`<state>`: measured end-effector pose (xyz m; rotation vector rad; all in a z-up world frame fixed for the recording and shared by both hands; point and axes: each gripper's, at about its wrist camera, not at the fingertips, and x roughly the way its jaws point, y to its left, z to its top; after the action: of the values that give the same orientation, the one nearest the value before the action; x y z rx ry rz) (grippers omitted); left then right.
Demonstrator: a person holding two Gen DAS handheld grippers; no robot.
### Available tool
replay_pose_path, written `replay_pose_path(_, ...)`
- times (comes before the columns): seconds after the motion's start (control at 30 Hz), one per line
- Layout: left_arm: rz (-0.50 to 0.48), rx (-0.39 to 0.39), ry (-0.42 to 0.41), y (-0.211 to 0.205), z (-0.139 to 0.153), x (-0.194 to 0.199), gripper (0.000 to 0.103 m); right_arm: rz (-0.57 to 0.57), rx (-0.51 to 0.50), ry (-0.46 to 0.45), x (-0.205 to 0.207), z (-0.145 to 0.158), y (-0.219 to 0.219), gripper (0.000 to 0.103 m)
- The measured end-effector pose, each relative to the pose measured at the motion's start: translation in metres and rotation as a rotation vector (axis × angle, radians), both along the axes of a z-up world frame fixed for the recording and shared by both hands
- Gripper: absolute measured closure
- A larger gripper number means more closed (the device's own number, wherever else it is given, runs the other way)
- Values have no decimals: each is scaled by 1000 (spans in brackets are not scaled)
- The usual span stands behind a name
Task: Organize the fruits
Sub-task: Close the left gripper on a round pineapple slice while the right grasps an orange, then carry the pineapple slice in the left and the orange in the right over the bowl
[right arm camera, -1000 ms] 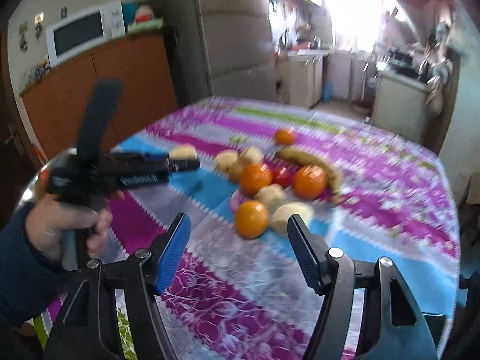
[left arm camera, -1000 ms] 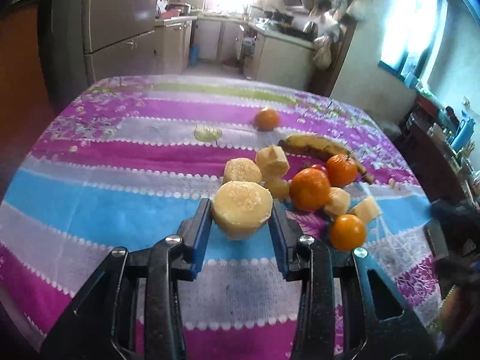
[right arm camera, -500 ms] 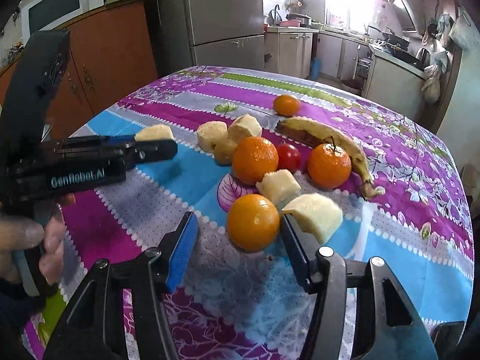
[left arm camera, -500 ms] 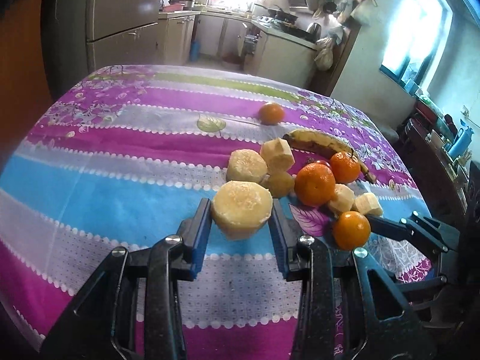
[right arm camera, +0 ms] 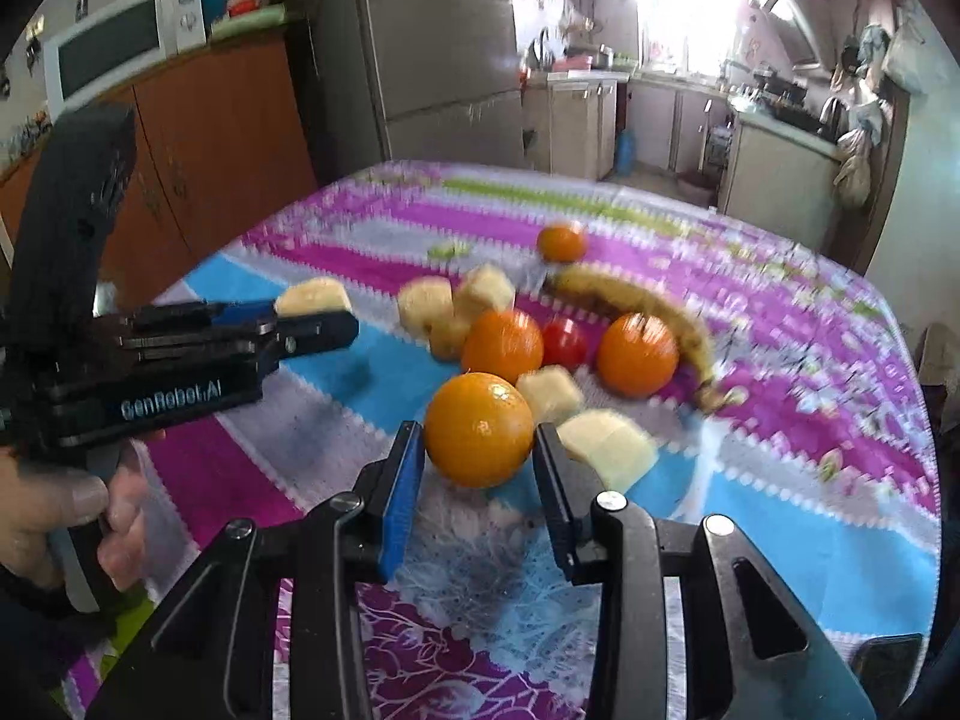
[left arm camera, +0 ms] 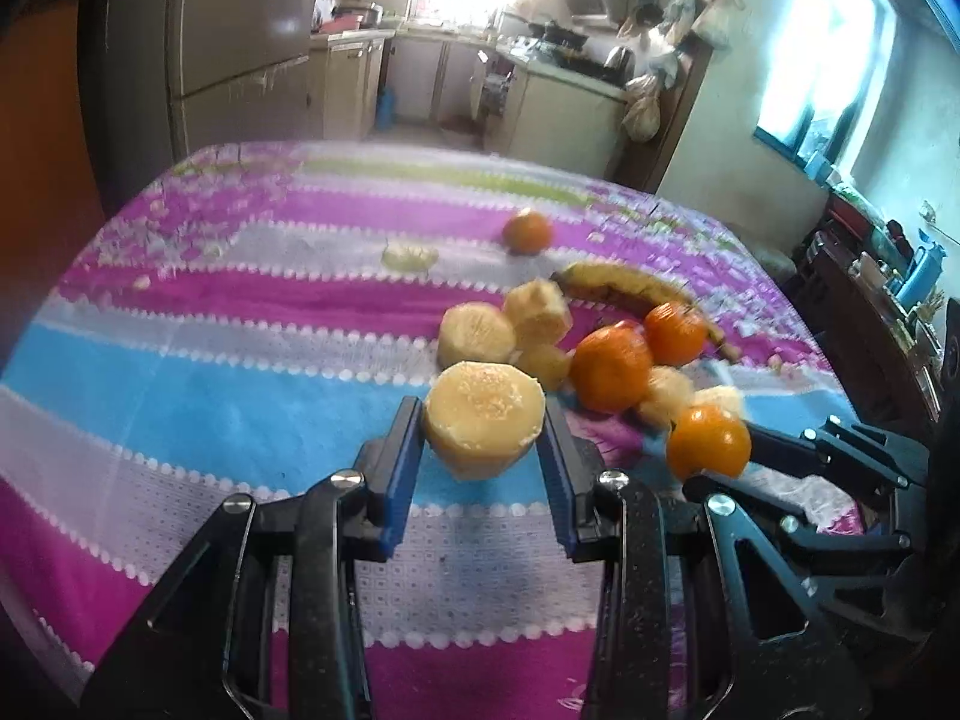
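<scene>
My left gripper (left arm camera: 483, 429) is shut on a pale yellow peeled fruit chunk (left arm camera: 483, 417), held above the blue stripe of the cloth. My right gripper (right arm camera: 477, 438) is shut on an orange (right arm camera: 479, 429); in the left wrist view the same orange (left arm camera: 708, 441) sits between its fingers at the right. On the table lie two more oranges (right arm camera: 503, 345) (right arm camera: 637, 353), a small red tomato (right arm camera: 564, 343), a banana (right arm camera: 636, 306), several pale chunks (right arm camera: 606, 449) and a far orange (right arm camera: 561, 242). The left gripper (right arm camera: 312, 312) with its chunk shows at the left of the right wrist view.
The table wears a striped magenta, blue and white cloth (left arm camera: 210, 396). A hand (right arm camera: 66, 510) holds the left gripper's handle. A fridge (right arm camera: 444, 54), wooden cabinets (right arm camera: 222, 138) with a microwave (right arm camera: 120, 48) and kitchen counters (left arm camera: 564, 114) stand beyond the table.
The right gripper moved in around the nearest orange and shut on it; it now looks lifted slightly. The left gripper keeps holding its chunk, barely moved.
</scene>
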<state>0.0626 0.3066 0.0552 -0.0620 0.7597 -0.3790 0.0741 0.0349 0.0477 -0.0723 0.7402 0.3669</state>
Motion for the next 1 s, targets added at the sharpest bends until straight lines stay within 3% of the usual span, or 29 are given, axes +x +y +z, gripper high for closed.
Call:
replay_pose_path(0.27,-34,-13,-124,3,51,-50,65,12,43,-126,-30,55,7,63)
replay_pose_path(0.5,36,19,-241,39,93,-90,65,58,18,-176,-48,78,48,63)
replay_pose_path(0.7,140,43,-277,93,106,-117,65,143,8,-214,-66,98,100,63)
replay_pose_path(1.0,310,27,-273,176,104,-146,65,282,-22,-253,-90,115,181,63)
